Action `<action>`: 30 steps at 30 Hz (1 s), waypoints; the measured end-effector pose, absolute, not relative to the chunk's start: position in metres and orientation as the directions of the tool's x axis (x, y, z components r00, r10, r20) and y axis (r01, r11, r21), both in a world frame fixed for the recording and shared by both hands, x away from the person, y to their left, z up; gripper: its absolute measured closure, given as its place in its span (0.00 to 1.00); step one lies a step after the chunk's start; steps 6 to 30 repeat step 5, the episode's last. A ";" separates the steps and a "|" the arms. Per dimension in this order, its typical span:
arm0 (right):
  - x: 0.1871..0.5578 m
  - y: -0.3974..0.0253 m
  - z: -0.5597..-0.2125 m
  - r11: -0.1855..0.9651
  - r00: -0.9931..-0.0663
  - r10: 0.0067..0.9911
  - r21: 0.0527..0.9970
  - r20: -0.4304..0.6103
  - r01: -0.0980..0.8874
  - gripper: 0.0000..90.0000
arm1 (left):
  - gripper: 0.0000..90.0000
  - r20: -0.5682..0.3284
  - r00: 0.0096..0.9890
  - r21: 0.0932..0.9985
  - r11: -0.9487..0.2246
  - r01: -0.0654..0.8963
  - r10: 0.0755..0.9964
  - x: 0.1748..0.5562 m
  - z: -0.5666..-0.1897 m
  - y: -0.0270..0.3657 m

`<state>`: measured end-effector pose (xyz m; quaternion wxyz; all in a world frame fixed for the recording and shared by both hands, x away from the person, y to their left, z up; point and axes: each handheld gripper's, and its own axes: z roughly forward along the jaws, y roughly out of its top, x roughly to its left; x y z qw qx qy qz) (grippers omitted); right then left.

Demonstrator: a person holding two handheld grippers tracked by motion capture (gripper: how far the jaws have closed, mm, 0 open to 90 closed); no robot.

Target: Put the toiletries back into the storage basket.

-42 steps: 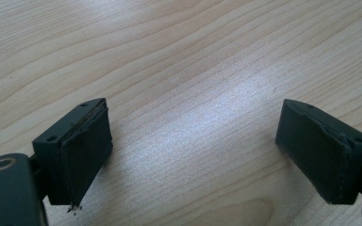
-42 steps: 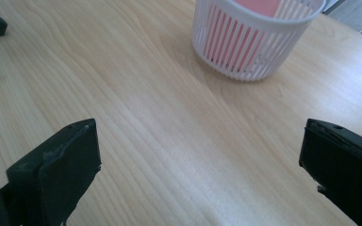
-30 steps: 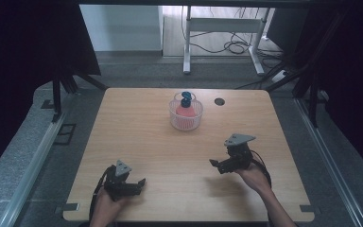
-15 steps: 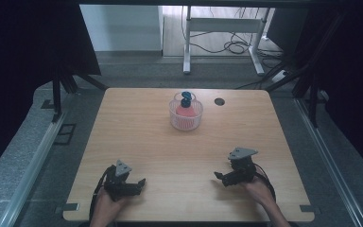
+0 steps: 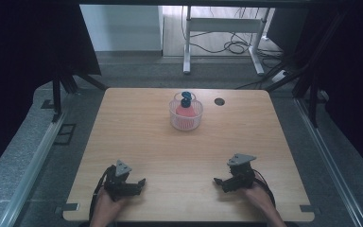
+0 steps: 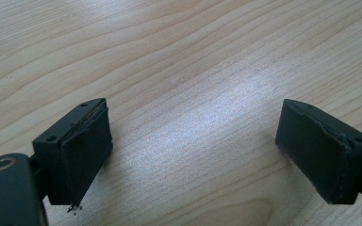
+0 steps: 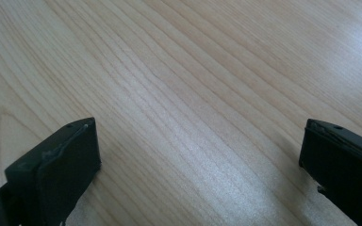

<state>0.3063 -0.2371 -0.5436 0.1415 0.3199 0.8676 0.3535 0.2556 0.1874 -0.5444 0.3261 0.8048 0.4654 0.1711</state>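
So the thing to watch here is the clear plastic bowl (image 5: 185,115), sitting on the far middle of the wooden table (image 5: 137,137) with a red object (image 5: 184,112) inside and a blue piece (image 5: 186,98) poking up above the rim. A small dark round hole (image 5: 219,101) is in the tabletop just to its right.

Both grippers are parked well apart from it at the near edge: left gripper (image 5: 141,182) near-left, right gripper (image 5: 217,181) near-right. Both have jaws spread wide with nothing between them, just bare wood in each gripper view.

My worry: the bowl looks light, so a one-sided nudge on the reach could slide or tip it. The blue piece sticks up high, so a low approach could clip it and knock it out.
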 end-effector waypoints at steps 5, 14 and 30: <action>0.307 -0.238 -0.544 0.541 -0.754 0.657 0.699 -0.003 0.469 0.00 | 0.12 -0.028 0.508 0.684 -0.354 0.638 0.861 0.256 -0.544 0.187; 0.307 -0.238 -0.544 0.541 -0.754 0.657 0.699 -0.003 0.469 0.00 | 0.12 -0.028 0.508 0.684 -0.354 0.638 0.861 0.256 -0.544 0.187; 0.307 -0.238 -0.544 0.541 -0.754 0.657 0.699 -0.003 0.469 0.00 | 0.12 -0.028 0.508 0.684 -0.354 0.638 0.861 0.256 -0.544 0.187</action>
